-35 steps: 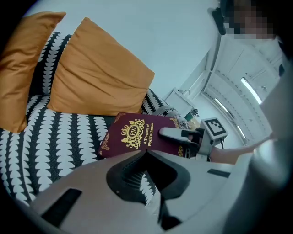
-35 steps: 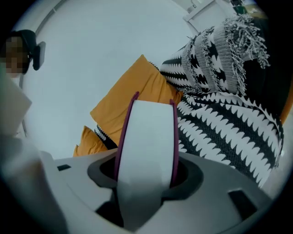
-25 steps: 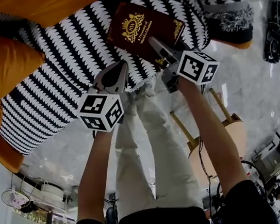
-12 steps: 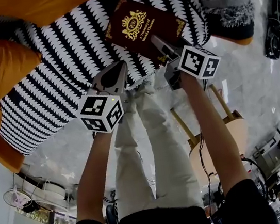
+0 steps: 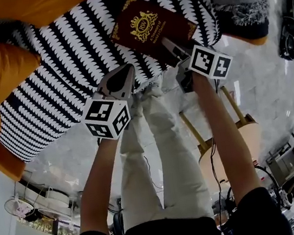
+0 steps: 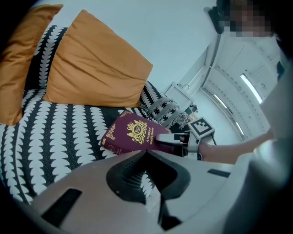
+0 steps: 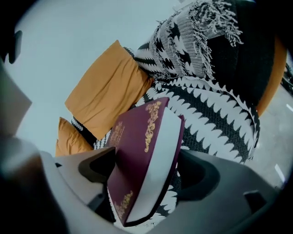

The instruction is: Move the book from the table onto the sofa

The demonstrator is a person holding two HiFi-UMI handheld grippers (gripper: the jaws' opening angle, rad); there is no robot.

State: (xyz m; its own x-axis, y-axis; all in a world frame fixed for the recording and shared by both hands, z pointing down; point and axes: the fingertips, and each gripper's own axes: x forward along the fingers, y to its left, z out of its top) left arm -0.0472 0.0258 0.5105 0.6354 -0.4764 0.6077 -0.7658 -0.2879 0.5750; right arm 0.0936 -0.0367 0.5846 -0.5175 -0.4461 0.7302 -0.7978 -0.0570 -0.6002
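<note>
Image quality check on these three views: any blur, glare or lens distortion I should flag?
Head view: strong fisheye bend, sharp throughout, with glare streaks on the glossy floor. Left gripper view: dark vignetted corners, the book crisp, a mosaic patch at top right. Right gripper view: vignetted too, with the book filling the centre and softening at its near end.

Left gripper [image 6: 145, 152], jaws together, fills the foreground. Maroon gilt-crested book [image 6: 132, 135] lies flat on black-and-white sofa throw [image 6: 55, 137]; right gripper [image 6: 173, 140], jaws just opening, at its edge. Two orange cushions [image 6: 96, 68] stand behind.
</note>
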